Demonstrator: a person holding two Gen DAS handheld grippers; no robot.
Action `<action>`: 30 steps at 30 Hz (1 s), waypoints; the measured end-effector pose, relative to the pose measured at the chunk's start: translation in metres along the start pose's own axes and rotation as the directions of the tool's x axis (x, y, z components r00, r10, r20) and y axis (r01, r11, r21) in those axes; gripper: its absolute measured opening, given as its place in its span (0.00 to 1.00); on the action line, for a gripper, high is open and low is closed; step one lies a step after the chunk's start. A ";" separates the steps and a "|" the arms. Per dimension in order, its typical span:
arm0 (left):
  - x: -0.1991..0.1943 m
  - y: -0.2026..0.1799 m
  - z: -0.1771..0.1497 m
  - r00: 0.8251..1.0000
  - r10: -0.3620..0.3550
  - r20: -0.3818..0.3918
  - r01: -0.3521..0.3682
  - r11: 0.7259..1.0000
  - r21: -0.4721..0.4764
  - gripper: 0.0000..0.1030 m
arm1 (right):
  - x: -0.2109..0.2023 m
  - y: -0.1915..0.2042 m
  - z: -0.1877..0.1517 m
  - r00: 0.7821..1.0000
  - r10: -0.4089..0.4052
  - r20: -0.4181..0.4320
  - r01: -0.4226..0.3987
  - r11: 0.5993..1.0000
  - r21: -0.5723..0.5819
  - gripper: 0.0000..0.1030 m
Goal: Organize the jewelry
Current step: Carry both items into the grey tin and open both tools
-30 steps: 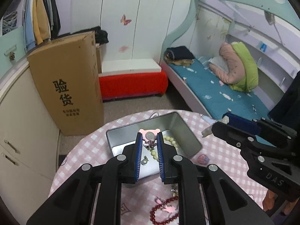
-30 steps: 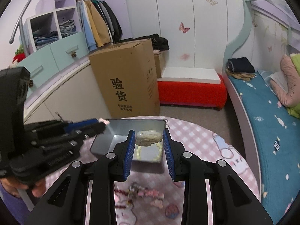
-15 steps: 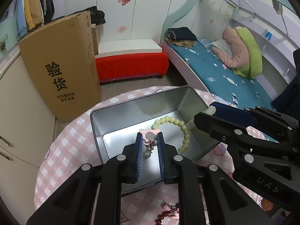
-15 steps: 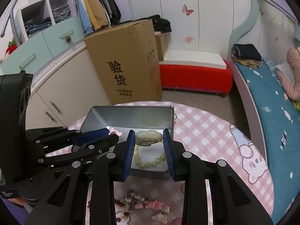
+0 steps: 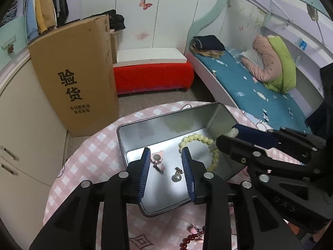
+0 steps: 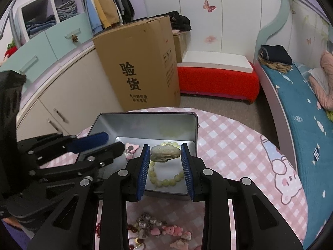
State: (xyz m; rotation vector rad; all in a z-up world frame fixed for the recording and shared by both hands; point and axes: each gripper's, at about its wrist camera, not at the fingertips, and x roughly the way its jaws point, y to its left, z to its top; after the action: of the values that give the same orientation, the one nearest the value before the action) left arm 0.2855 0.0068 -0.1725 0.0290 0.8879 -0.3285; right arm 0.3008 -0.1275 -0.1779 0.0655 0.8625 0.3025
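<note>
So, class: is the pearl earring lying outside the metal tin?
No. The pearl earring lies on the floor of the metal tin.

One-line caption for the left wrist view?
Left gripper, jaws opening, drops pink charm and pearl earring into metal tin beside bead bracelet.

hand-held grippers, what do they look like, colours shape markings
Both hand-held grippers, left and right, share one build: matte black plastic frames with triangular cut-outs, round silver bolt heads, and two flat fingers faced with ribbed blue pads. Raised lettering marks the right one's side, too blurred to read. No cables or sleeves show.
</note>
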 end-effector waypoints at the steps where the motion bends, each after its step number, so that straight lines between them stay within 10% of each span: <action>1: -0.002 0.000 0.000 1.000 0.012 0.005 -0.012 1.000 -0.001 0.31 | 0.000 0.000 0.000 1.000 0.001 -0.001 -0.001 1.000 0.001 0.30; 28: -0.039 0.001 -0.005 0.996 0.031 0.085 -0.028 0.999 -0.033 0.53 | -0.019 0.003 -0.011 1.000 -0.019 0.017 0.019 1.000 0.013 0.31; 30: -0.046 0.001 -0.008 0.995 0.026 0.095 -0.023 0.999 -0.035 0.55 | -0.029 0.002 -0.012 0.999 -0.024 0.033 0.023 1.000 0.014 0.44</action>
State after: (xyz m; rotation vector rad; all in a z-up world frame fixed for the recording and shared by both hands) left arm 0.2529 0.0213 -0.1424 -0.0073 0.7975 -0.2897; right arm 0.2735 -0.1348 -0.1638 0.0729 0.8323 0.2729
